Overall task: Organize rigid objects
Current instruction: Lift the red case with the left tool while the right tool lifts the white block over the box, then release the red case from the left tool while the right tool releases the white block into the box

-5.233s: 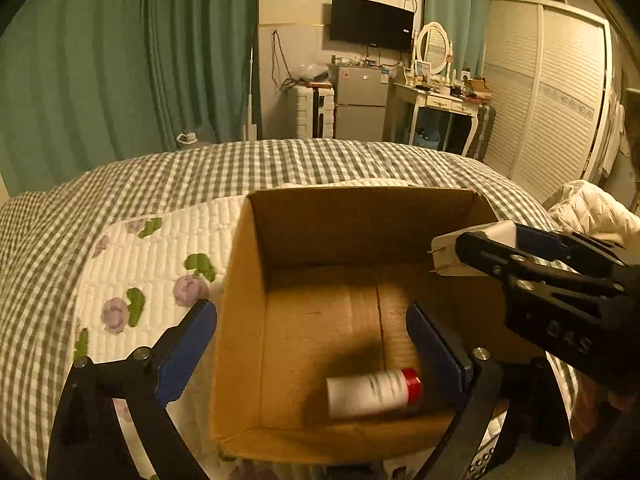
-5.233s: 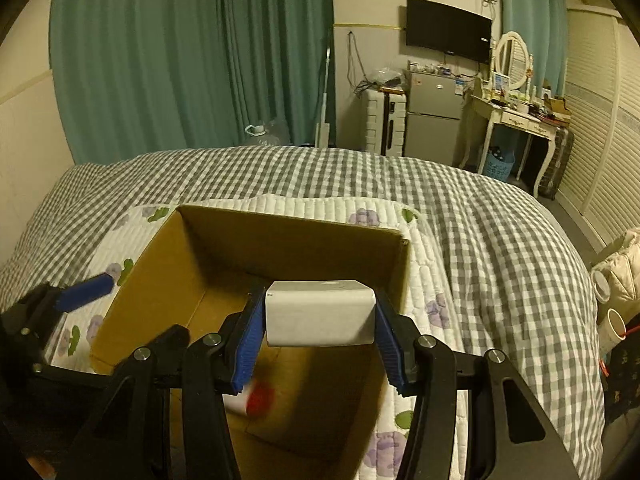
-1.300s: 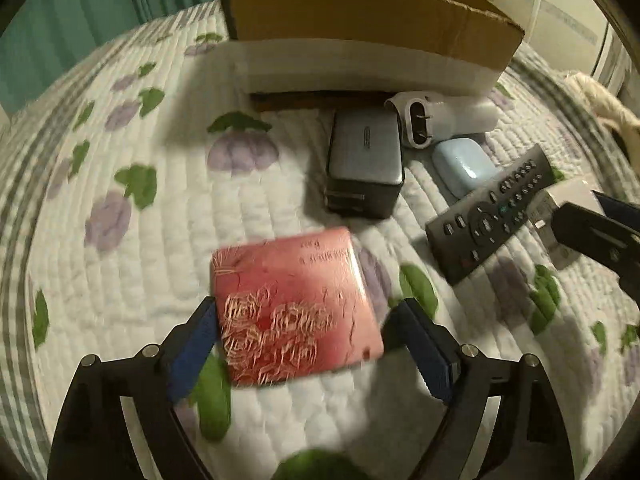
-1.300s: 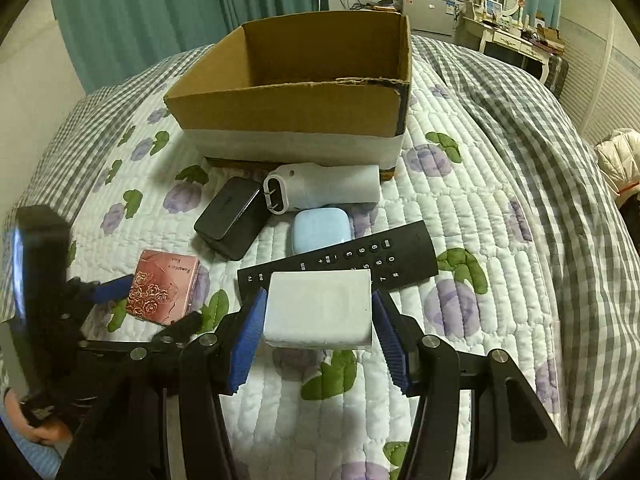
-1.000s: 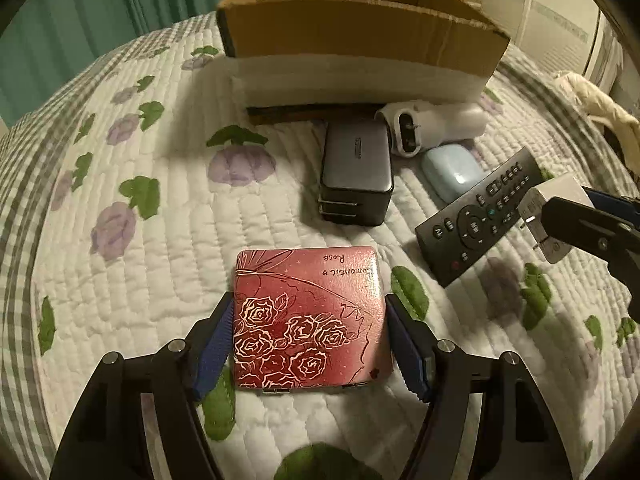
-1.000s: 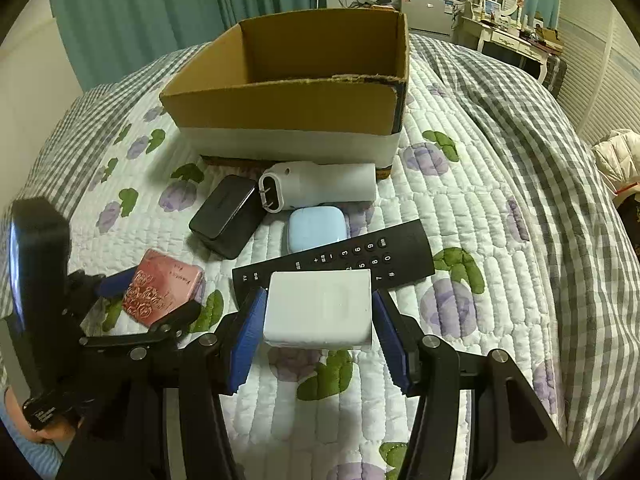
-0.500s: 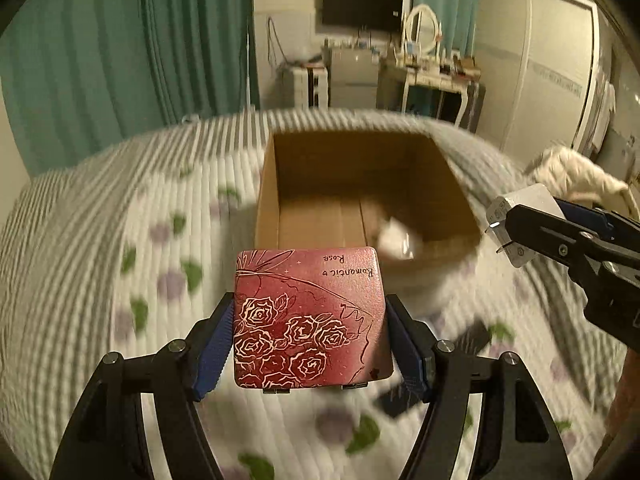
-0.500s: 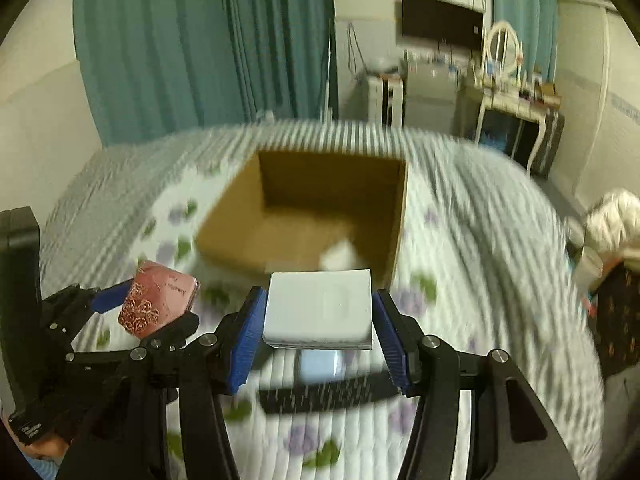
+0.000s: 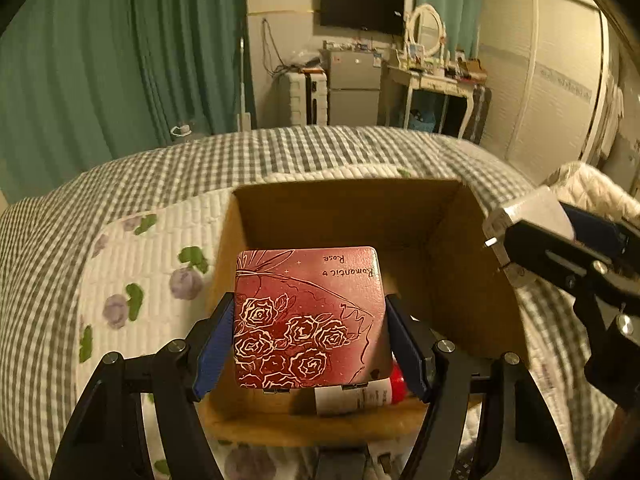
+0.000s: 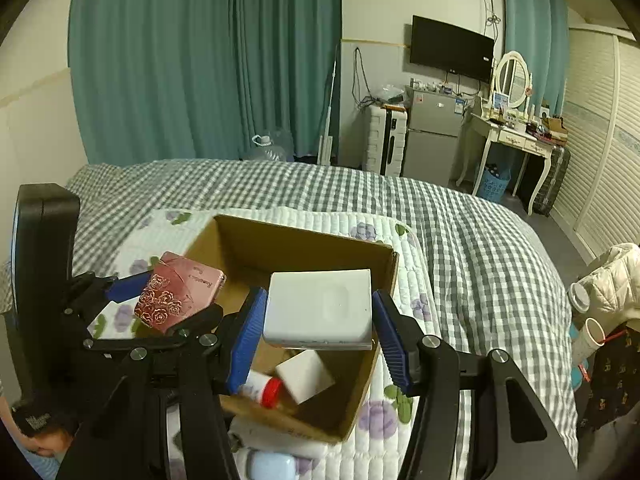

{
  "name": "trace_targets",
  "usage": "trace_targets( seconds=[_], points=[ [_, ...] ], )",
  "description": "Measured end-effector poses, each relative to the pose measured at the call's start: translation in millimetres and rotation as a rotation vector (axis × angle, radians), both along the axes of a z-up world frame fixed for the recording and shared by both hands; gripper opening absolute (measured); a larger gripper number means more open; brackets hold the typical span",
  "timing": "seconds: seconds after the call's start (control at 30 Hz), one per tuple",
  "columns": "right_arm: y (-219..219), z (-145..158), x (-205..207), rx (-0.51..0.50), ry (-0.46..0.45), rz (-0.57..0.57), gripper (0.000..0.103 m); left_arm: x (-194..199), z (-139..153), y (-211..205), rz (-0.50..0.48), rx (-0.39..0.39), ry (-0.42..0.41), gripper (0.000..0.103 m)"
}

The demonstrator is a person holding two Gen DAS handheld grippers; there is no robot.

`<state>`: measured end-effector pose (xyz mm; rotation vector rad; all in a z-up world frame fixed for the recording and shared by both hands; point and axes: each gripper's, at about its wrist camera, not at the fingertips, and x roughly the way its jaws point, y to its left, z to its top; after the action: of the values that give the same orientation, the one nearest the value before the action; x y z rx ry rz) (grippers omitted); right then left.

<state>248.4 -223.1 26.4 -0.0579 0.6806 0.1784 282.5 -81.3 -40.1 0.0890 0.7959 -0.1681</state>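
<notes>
Both claws are loaded and hang over the open brown cardboard box (image 9: 452, 240), my landmark throughout. Left gripper (image 9: 308, 344): its blue pads are pressed against the two side edges of the flat square red tin with embossed white roses (image 9: 306, 316), jaws about half spread and filled by it. Right gripper (image 10: 316, 332): clamped likewise on the flat white rectangular plastic block (image 10: 320, 308), held level.

Change since a second ago: both tins were then low over the quilted floral bedspread (image 9: 132, 248), on the near side of the box, beside a remote and other loose items; now both are raised and carried across the box's near wall. I judge the pick-up finished and the release into the box the step in hand.

Position: the red tin sits above the box's near-left floor, the white block above its near-right part, each between its own pads and clear of the cardboard. Inside the box, directly beneath, lie a white bottle with a red cap (image 10: 260, 390) and a small white block (image 10: 306, 374); a drop may land on them.
</notes>
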Motion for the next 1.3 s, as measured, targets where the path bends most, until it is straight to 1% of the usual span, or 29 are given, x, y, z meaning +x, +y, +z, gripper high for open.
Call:
trace_targets(
  seconds=[0.07,0.13,0.23,0.3,0.43,0.47,0.6,0.73,0.77,0.8,0.83,0.87,0.9,0.93,0.97,1.07,1.13,1.3],
  points=[
    [-3.8,-10.2,6.4,0.005,0.008,0.000,0.054,4.5,-8.1,-3.8,-0.010,0.000,0.003,0.073],
    [-6.6,-20.0,11.7,0.004,0.017,0.001,0.054,7.2,-13.6,-4.1,-0.007,-0.007,-0.001,0.075],
    [-10.4,-29.4,19.3,0.009,0.025,-0.004,0.054,8.4,-15.7,-3.6,0.019,0.004,-0.023,0.097],
    [-13.6,-31.7,23.6,0.022,0.028,-0.008,0.054,8.8,-11.9,-1.3,0.030,0.009,-0.041,0.097],
    [-14.1,-33.4,33.9,0.028,0.025,0.000,0.054,10.1,-1.5,9.2,0.043,-0.012,-0.043,0.097],
    [-13.8,-35.3,37.7,0.029,0.023,0.000,0.054,9.5,1.1,11.4,0.049,0.005,-0.046,0.098],
    [-10.9,-43.6,51.1,0.039,0.043,-0.015,0.054,5.2,7.2,18.5,0.054,0.024,-0.058,0.098],
    [-10.9,-42.3,60.9,0.065,0.047,-0.007,0.054,1.7,7.5,25.7,0.060,0.036,-0.061,0.098],
    [-10.0,-40.4,62.7,0.065,0.043,-0.006,0.057,-0.5,7.6,28.0,0.063,0.032,-0.061,0.098],
    [-8.6,-38.6,62.7,0.058,0.040,-0.018,0.073,-2.3,8.0,29.1,0.065,0.027,-0.060,0.098],
    [-8.4,-35.8,60.6,0.052,0.028,-0.035,0.082,-4.8,8.1,30.0,0.066,0.024,-0.058,0.098],
    [-9.7,-30.8,56.7,0.057,0.006,-0.049,0.086,-7.8,8.8,30.8,0.068,0.021,-0.057,0.098],
    [-10.8,-24.5,52.4,0.068,-0.003,-0.053,0.086,-10.2,9.9,30.4,0.068,0.019,-0.055,0.099],
    [-11.7,-19.6,49.0,0.076,0.002,-0.055,0.086,-12.7,11.0,30.9,0.065,0.018,-0.053,0.103],
    [-12.6,-12.8,43.6,0.078,0.014,-0.055,0.086,-16.2,12.7,31.3,0.063,0.018,-0.051,0.103],
    [-15.1,8.1,23.3,0.035,0.001,-0.071,0.087,-33.9,25.7,33.0,0.068,0.016,-0.062,0.103],
    [-17.5,23.0,4.9,-0.001,-0.001,-0.089,0.088,-45.0,34.5,35.2,0.072,0.000,-0.070,0.103],
    [-27.3,52.3,-49.3,-0.041,0.011,-0.150,0.090,-82.3,58.1,45.7,0.086,-0.060,-0.082,0.103]
  ],
)
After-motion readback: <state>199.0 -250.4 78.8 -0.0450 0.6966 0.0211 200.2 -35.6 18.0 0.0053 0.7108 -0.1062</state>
